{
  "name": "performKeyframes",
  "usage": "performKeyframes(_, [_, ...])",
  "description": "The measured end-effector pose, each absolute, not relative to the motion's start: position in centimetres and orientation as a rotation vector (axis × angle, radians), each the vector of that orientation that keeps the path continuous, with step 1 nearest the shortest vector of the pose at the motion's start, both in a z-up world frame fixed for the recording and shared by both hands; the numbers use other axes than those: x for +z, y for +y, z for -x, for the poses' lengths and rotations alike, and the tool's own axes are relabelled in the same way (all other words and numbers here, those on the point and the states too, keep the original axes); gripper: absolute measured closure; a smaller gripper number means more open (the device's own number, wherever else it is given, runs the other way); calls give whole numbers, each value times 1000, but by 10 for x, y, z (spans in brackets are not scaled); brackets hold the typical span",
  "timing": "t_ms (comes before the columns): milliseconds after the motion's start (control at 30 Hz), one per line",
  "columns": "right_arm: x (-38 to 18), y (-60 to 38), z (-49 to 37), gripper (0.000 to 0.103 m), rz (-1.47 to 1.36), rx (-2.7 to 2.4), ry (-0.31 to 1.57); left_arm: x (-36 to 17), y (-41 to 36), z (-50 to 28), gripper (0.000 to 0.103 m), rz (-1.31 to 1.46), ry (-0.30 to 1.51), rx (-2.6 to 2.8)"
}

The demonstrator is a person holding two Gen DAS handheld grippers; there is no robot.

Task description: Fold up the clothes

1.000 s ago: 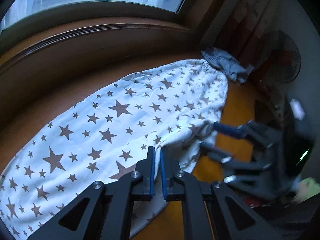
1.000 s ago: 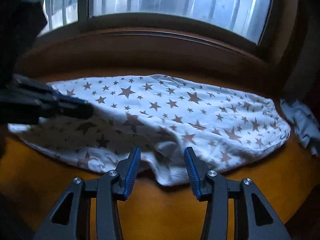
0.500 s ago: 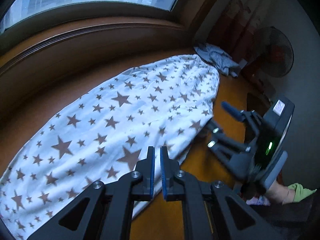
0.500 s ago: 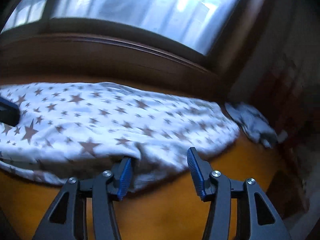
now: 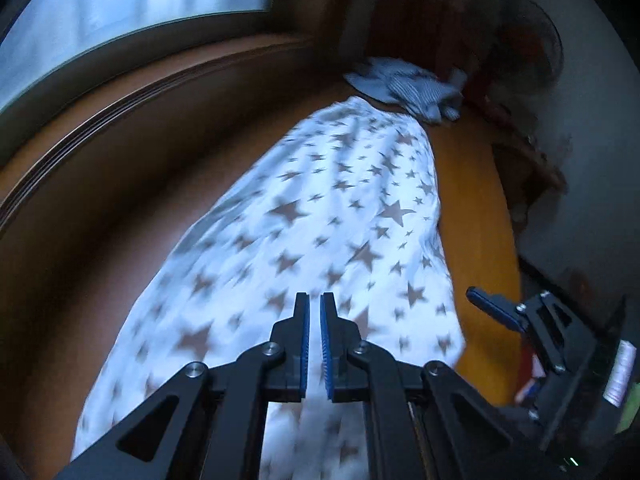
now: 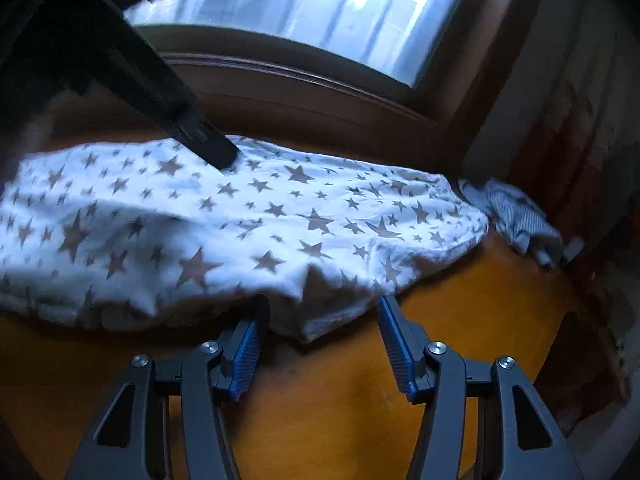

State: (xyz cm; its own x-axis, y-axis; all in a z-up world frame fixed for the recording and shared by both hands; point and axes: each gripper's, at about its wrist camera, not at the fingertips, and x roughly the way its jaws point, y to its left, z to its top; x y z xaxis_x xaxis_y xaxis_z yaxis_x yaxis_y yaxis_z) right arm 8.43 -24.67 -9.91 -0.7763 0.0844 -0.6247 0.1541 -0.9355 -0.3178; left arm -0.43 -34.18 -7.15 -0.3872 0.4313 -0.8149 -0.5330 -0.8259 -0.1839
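White star-print cloth (image 6: 256, 224) lies spread lengthwise on the orange-brown wooden surface (image 6: 340, 412), under the window (image 6: 328, 12), its near edge rumpled and doubled over. My left claw (image 5: 313, 312) hangs over the cloth, jaws pressed together, only a thin slit between the blue pads; nothing seems caught in them, though the picture is blurred. From the right wrist view its dark fingers come in from upper left, tip at the cloth's far edge; contact unclear. My right claw (image 6: 320, 320) sits low at the near edge, jaws spread wide, a bunched fold of the cloth between them. Left fingertip tucked at the hem, right one clear of the fabric; pads not pressing. A crumpled striped garment (image 6: 516, 216) lies just past the cloth's far right end, near the wall.
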Motion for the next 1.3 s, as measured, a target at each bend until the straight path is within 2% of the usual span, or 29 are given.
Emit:
performKeyframes(200, [-99,-239,-69,49,-1086,-2991,491,-99,-323,16,99,1327,202,2194])
performKeyframes(333, [-103,-217,-76,58,-1189,-3019,496,-102,-329,14,99,1320,162,2217])
performKeyframes(533, [-104,-216,-102,57,-1174,-2981,691,-102,-336,9,99,1283,110,2234])
performKeyframes(600, [-103,-217,-107,58,-1179,-2935,699,-100,-337,8,99,1278,116,2247])
performKeyframes(767, [-81,-195,-119,58,-1166,-2846,501,-85,-357,-8,98,1290,20,2275])
performKeyframes(900, [-54,-173,-87,57,-1133,-2750,145,-76,-407,-50,98,1323,-59,2361])
performKeyframes(967, [-51,-172,-64,57,-1129,-2686,36,-81,-429,-71,98,1374,-107,2392])
performKeyframes(1167, [-86,-189,3,60,-1282,-2630,238,-101,-469,-119,98,1517,-233,2530])
performKeyframes(1300, [-91,-173,8,61,-1354,-2715,220,-102,-477,-129,98,1514,-287,2620])
